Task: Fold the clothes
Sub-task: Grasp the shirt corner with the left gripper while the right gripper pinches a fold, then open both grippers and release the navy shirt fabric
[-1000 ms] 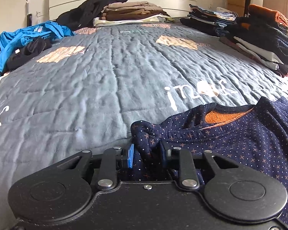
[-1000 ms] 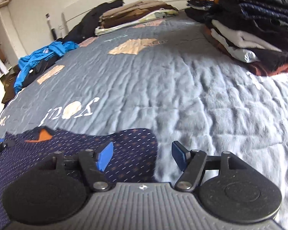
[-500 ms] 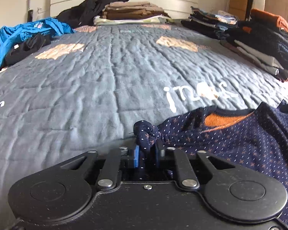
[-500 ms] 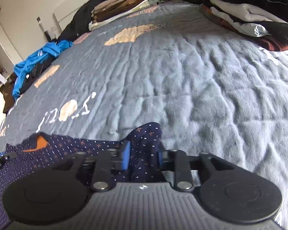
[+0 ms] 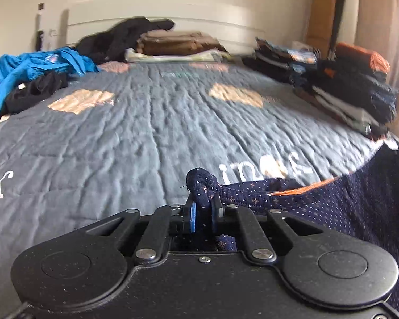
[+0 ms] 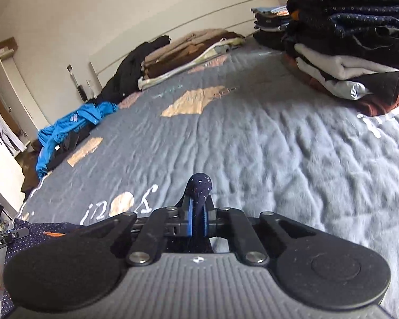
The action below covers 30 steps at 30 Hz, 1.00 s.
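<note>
Jaws on both our grippers are clamped on the dotted navy garment (image 5: 332, 202): the left gripper (image 5: 203, 211) pinches one bunched corner, and the right gripper (image 6: 198, 219), spread apart a second ago, now grips another. With the cloth lifted off the bed (image 5: 146, 122) between them, we judge a fold can follow. Folded stacks (image 6: 359, 53) crowd the right; a blue heap (image 5: 37, 63) lies far left.
</note>
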{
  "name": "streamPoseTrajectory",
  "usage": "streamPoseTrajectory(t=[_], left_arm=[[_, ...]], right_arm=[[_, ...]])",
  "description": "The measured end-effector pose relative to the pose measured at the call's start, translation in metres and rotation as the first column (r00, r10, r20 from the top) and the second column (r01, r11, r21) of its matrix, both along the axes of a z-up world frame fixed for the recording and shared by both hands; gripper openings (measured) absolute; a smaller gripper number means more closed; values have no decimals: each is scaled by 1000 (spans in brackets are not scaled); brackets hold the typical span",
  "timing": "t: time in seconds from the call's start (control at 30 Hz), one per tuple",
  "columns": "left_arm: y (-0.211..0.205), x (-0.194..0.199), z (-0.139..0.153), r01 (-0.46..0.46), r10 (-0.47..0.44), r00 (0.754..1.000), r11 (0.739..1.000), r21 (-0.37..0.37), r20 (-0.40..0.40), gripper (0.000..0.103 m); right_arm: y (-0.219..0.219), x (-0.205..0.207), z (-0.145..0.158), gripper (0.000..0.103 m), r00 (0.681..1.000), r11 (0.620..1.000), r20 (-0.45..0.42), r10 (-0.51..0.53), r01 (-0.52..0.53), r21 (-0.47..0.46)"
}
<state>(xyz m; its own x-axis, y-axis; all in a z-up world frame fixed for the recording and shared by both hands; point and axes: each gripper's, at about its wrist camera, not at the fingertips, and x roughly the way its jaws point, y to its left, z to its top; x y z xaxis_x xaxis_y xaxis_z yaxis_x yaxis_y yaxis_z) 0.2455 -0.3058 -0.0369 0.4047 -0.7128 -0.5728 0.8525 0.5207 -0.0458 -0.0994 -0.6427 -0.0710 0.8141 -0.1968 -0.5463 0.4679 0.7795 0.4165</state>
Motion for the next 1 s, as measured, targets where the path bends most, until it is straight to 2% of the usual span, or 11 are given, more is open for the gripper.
streamPoseTrajectory(t=[0.23,0.3,0.37,0.4,0.5,0.53,0.57,0.6,0.7,0.87,1.0], left_arm=[[-16,-4,-28,1,-3,1000,994,112,14,16],[-16,-3,-32,-6,4,1000,993,117,15,17],[-16,-1,-33,-9,8,1000,994,105,6,36],[-15,0,-32,-11,10,1000,996,93,8,40],[-11,-5,-27,-27,25,999,998,50,46,41],[-12,-5,-27,-25,23,998,999,47,52,37],[-13,-5,-27,-22,19,998,999,48,55,15],[-14,-6,-29,-19,16,998,999,50,60,9],[-10,-11,-25,-14,12,995,1000,19,98,9],[7,-10,3,-7,22,993,991,-132,112,9],[3,-6,11,-17,38,990,988,-153,133,8]], right_arm=[[-1,5,-11,7,1000,1000,-20,3,-3,-5],[-1,5,-13,7,1000,1000,-23,2,-2,-5],[0,5,-14,7,1000,1000,-23,-1,0,-5],[0,4,-14,7,1000,1000,-20,0,-1,-5],[2,3,-12,7,1000,1000,-10,2,-2,-7],[2,3,-11,7,1000,1000,-9,3,-3,-8],[2,3,-11,7,1000,1000,-8,3,-3,-8],[2,3,-11,7,1000,1000,-8,3,-3,-9],[2,2,-8,7,1000,1000,2,1,-1,-7],[2,-1,-4,7,1000,1000,22,-4,4,-5],[1,-2,0,7,999,1000,47,-14,15,-13]])
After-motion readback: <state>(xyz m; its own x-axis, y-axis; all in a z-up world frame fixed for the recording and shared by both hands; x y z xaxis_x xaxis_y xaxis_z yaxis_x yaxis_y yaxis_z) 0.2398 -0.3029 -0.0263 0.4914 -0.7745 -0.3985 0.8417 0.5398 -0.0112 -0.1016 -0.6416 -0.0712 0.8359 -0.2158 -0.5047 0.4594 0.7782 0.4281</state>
